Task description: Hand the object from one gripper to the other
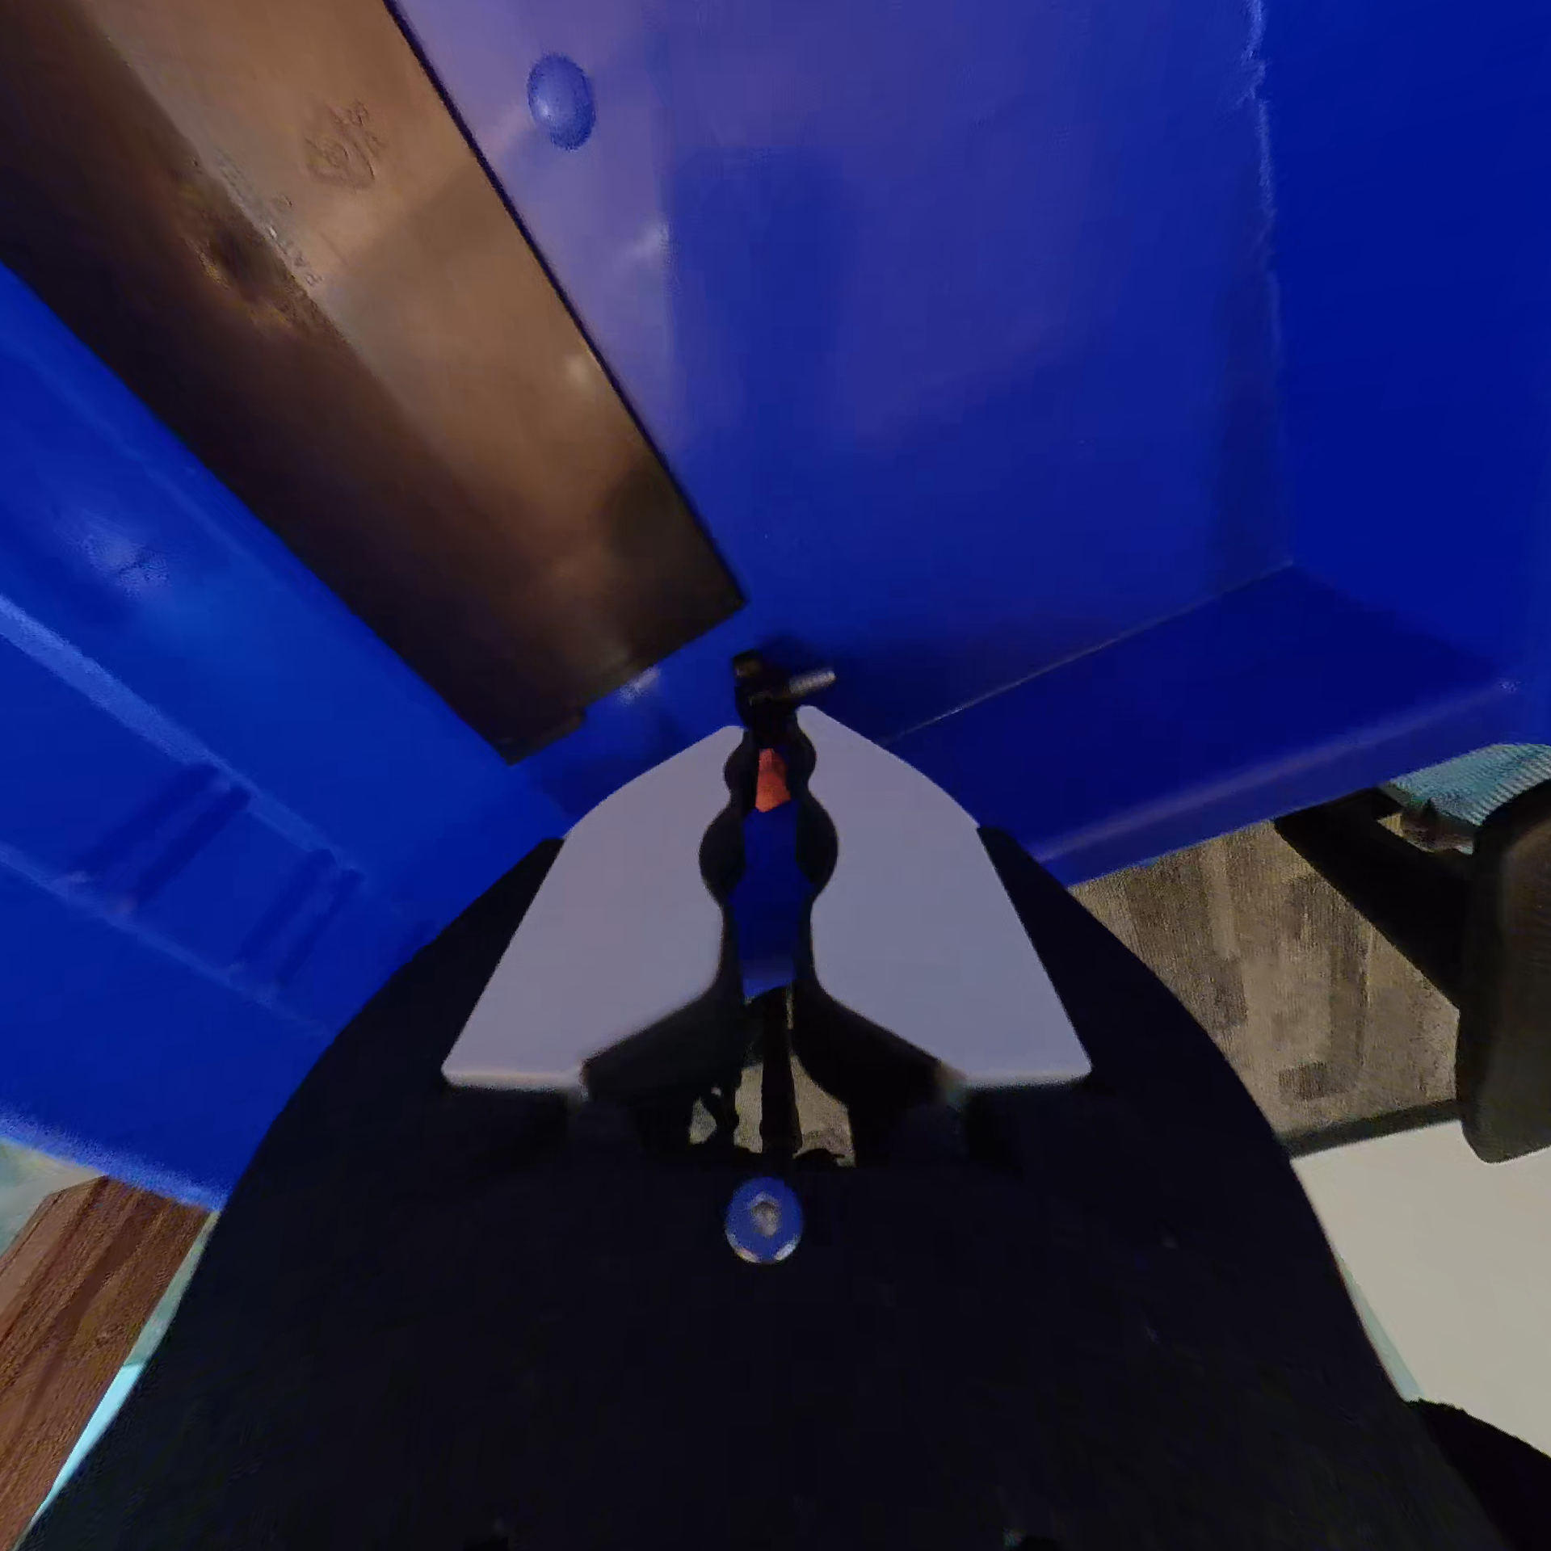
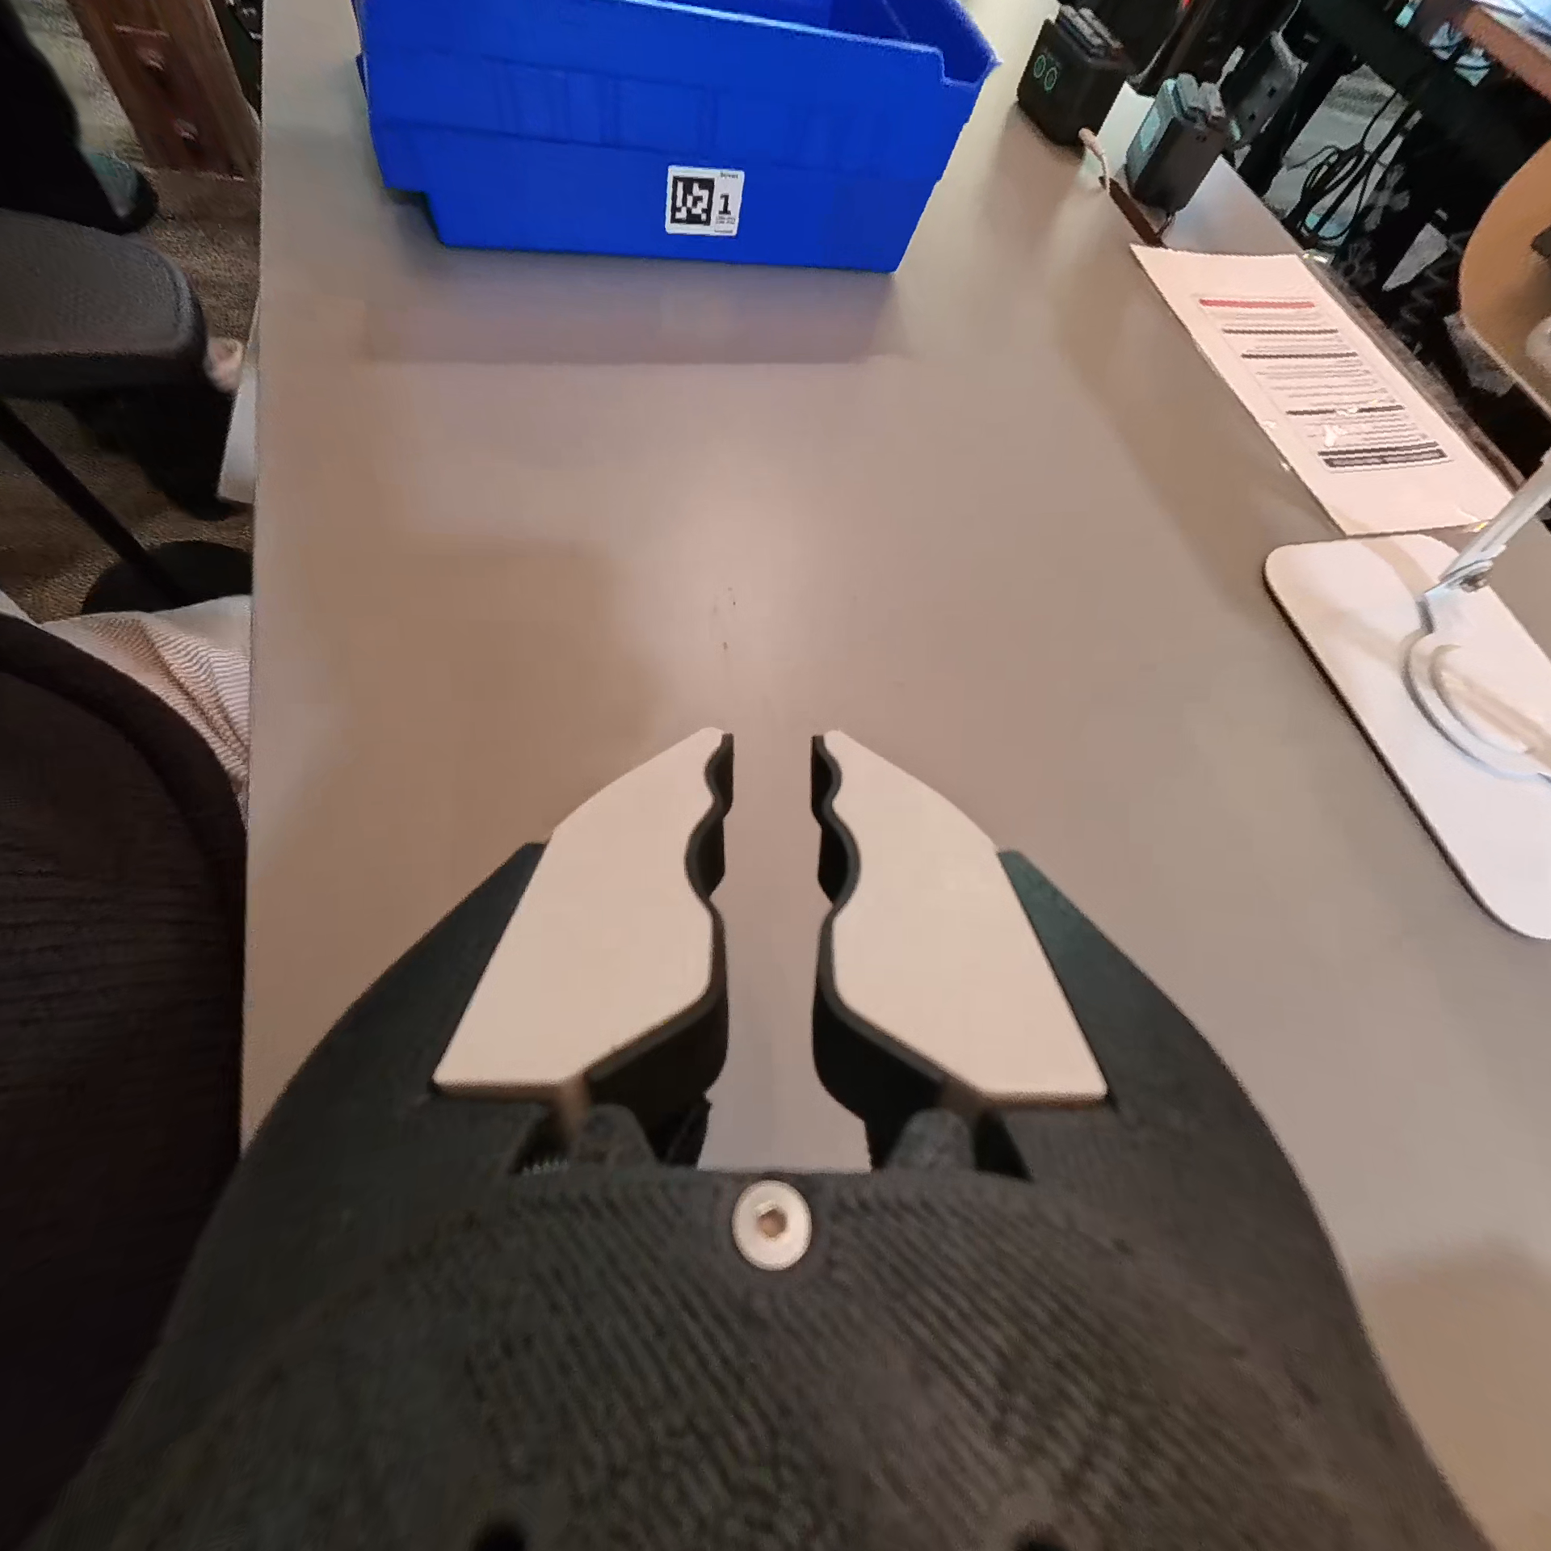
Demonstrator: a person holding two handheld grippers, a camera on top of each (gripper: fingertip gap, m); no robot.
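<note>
Left tool (image 1: 768, 738), inside the blue bin (image 1: 1007, 378), pinches a small black-and-orange object (image 1: 765, 776) between its fingertips; right tool (image 2: 770, 743) hangs spread above the grey tabletop (image 2: 755, 503).

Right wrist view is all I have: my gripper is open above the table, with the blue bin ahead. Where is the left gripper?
Observer: The left gripper is down inside the blue bin.
Operator: Is it holding anything?
Observer: Yes, its jaws are shut on a small black and orange part with a metal threaded stud at its tip.
Operator: Anything close to it in there?
Observer: A dark brown panel lies in the bin, one corner close to the part.
</note>
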